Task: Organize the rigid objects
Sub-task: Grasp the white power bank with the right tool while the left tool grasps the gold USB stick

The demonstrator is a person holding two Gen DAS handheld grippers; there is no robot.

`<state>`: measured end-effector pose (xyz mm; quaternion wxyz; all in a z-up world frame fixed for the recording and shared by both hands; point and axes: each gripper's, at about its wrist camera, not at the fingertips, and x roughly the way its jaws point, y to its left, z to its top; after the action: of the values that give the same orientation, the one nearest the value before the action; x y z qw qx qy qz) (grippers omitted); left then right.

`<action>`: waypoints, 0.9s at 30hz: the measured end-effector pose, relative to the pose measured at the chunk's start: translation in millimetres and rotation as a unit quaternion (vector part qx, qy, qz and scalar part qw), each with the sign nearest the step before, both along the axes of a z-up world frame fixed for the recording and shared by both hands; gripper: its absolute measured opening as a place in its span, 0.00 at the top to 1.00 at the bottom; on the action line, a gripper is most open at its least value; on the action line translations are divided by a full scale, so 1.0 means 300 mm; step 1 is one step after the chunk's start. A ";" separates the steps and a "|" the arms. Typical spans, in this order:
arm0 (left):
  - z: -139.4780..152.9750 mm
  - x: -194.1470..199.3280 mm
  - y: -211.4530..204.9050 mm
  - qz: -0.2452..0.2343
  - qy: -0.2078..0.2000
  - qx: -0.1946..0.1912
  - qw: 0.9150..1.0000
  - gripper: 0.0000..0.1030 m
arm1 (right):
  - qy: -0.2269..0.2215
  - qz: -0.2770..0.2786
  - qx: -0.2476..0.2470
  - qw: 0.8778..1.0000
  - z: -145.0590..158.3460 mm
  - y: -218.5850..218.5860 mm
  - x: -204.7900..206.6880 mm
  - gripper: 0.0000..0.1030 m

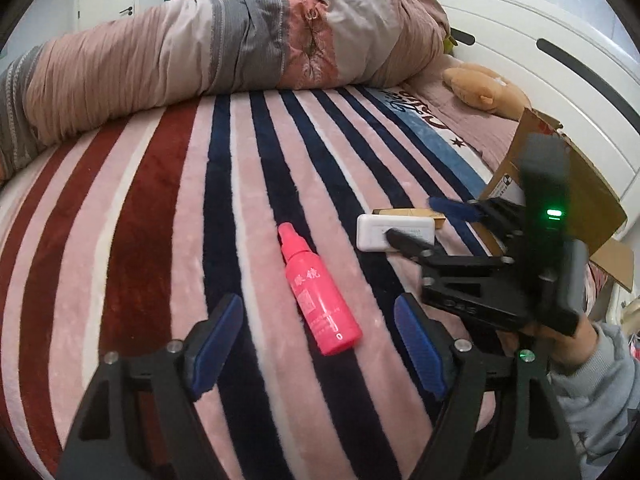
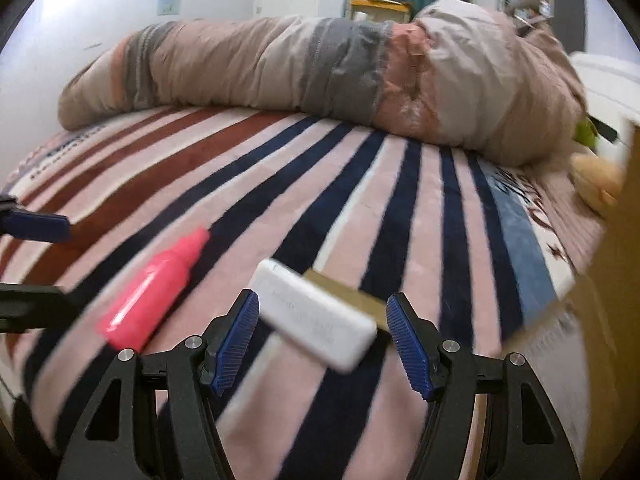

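Note:
A pink spray bottle (image 1: 318, 294) lies on the striped blanket (image 1: 160, 220), just ahead of my open, empty left gripper (image 1: 320, 344). A white rectangular case (image 1: 394, 233) lies to its right, with a thin gold box (image 1: 404, 213) behind it. My right gripper (image 1: 420, 220) shows in the left wrist view, open, with its fingers around the white case. In the right wrist view the white case (image 2: 316, 314) lies between the open fingers of my right gripper (image 2: 322, 340), the gold box (image 2: 344, 292) behind it and the pink bottle (image 2: 154, 288) to the left.
An open cardboard box (image 1: 560, 184) stands at the right of the bed. A rolled quilt (image 1: 200, 52) lies across the back. A plush toy (image 1: 484, 84) sits by the white headboard (image 1: 540, 60). The left gripper's finger (image 2: 36, 222) shows at the left edge.

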<state>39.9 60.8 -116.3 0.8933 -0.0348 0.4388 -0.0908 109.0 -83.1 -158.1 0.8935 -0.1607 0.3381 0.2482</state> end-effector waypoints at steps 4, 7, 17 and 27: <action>-0.008 0.002 0.002 0.000 0.004 -0.002 1.000 0.26 | 0.047 0.034 -0.003 0.998 -0.022 -0.001 0.042 0.38; -0.007 0.004 0.007 0.003 0.005 -0.005 1.000 0.26 | 0.104 0.078 0.013 0.991 -0.027 -0.008 0.034 0.39; 0.006 0.005 0.016 0.008 0.003 -0.003 1.000 0.27 | 0.121 0.069 0.021 0.990 -0.077 0.022 0.057 0.70; -0.003 0.179 -0.187 -0.078 -0.009 0.023 0.997 0.27 | 0.080 -0.028 -0.016 0.996 -0.048 -0.146 -0.174 0.70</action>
<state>93.6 4.6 -117.1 0.8879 0.0206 0.4341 -0.1509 56.7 -126.9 -172.5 0.8674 -0.1448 0.4171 0.2295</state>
